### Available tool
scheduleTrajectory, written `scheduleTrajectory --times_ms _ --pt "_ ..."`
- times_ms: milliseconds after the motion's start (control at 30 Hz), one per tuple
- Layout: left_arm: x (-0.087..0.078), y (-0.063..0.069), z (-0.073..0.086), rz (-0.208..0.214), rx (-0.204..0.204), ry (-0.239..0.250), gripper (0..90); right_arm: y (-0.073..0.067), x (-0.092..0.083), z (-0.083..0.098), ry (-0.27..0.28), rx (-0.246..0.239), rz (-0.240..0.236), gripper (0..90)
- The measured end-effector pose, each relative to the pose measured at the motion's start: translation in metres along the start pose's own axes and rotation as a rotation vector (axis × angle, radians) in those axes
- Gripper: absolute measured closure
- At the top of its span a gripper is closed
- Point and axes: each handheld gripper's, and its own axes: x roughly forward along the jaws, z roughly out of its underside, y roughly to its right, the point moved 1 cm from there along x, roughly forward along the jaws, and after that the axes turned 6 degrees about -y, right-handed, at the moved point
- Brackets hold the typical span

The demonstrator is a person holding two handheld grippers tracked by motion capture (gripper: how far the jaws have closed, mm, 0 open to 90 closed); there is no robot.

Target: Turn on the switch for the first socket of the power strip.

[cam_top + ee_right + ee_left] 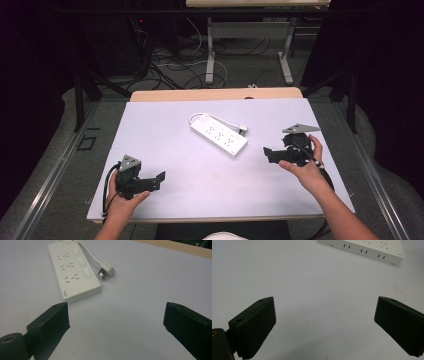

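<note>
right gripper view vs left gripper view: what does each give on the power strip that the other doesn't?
Right gripper view alone: the strip's switches, its white cord, the plug lying beside the strip on the table, and the table's wooden edge.

Left gripper view alone: the long side wall of the power strip with its slot pairs, seen from the opposite side.

Both: the strip lying flat on the white table, and that tool's own two black jaws standing wide apart with nothing between them.

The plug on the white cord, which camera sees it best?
The right gripper view: the plug lies close, prongs showing, beside the power strip. In the high view it is tiny. The left gripper view catches just the strip's edge.
</note>
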Motion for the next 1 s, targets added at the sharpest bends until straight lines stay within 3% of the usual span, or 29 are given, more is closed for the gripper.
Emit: scheduleTrajectory --times_ms 1000 --pt "-0.001 -0.001 0.001 -0.013 -0.004 0.015 4.3 -0.021 0.02 -0.063 -0.059 -0.076 -0.046 14.7"
